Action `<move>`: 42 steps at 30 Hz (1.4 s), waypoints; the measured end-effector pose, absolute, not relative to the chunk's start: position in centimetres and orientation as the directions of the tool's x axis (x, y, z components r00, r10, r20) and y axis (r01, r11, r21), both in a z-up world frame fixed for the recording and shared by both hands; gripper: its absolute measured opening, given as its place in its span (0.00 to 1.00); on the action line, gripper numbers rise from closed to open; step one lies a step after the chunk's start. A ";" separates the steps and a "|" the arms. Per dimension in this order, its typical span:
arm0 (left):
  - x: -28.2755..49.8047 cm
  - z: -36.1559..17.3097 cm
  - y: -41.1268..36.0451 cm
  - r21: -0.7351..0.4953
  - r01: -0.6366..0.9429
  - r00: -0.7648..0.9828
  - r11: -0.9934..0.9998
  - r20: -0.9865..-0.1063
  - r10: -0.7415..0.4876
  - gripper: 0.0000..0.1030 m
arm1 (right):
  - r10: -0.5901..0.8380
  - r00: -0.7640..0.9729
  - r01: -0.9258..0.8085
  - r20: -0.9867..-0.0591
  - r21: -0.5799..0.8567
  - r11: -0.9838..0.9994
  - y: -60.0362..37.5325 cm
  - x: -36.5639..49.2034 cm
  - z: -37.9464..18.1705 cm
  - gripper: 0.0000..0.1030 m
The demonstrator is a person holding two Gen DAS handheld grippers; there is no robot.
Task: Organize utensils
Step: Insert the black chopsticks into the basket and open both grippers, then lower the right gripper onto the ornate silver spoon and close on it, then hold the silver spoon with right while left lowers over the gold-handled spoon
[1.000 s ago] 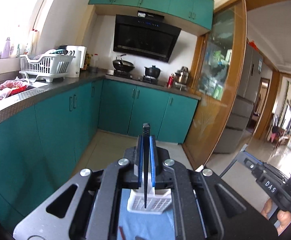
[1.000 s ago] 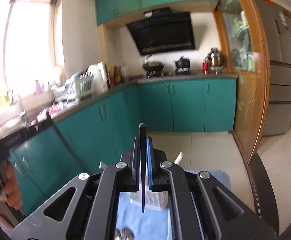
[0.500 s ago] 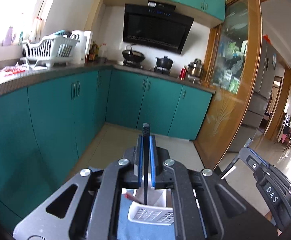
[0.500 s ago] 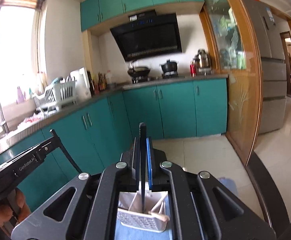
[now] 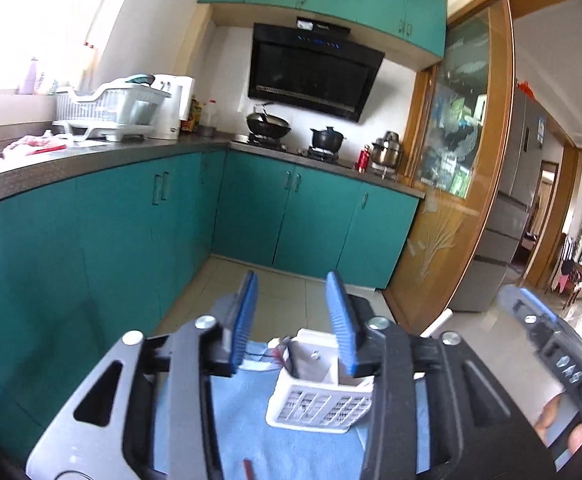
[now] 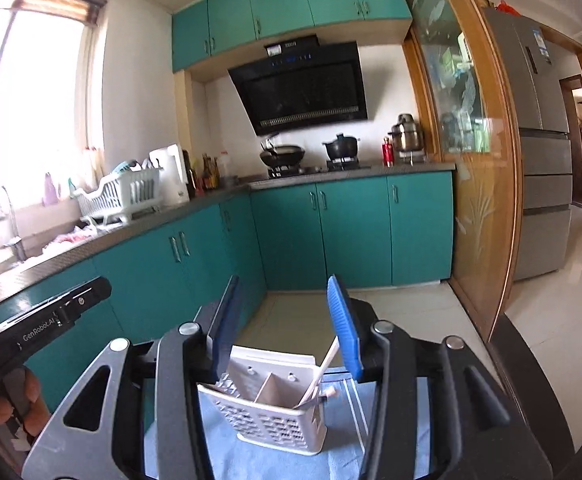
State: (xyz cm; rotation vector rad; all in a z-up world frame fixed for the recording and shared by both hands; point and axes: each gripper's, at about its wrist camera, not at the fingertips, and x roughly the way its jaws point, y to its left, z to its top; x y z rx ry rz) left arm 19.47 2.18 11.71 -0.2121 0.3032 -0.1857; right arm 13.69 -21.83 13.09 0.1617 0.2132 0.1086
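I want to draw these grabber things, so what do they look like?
Each gripper, the left gripper and the right gripper, is a black and grey frame with silver bolts and two flat fingers with ribbed blue pads. Seen from the side, the left one's handle says GenRobot.AI in white.

The utensil holder point(image 6: 275, 420) at lower centre is white with a grid of small holes. The cloth point(image 6: 251, 460) under it is light blue. The cabinets point(image 6: 351, 228) are teal. Both claws have blue ribbed pads point(image 5: 341, 316) on black bodies.
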 end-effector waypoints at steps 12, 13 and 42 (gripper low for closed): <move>15.5 -3.3 9.3 -0.236 -0.095 0.713 0.967 -0.694 -0.099 0.50 | 0.262 0.610 -0.235 -0.748 0.145 0.961 -15.6 12.5 -6.8 0.39; 15.4 -4.0 9.3 -0.228 -0.095 0.698 0.969 -0.709 -0.098 0.50 | 0.269 0.585 -0.239 -0.765 0.155 0.959 -14.9 12.8 -8.1 0.36; 14.6 -8.1 7.1 -0.215 -0.040 0.610 0.976 -0.779 -0.147 0.58 | 0.248 0.534 0.167 -0.808 0.389 0.906 -23.2 14.4 -13.4 0.11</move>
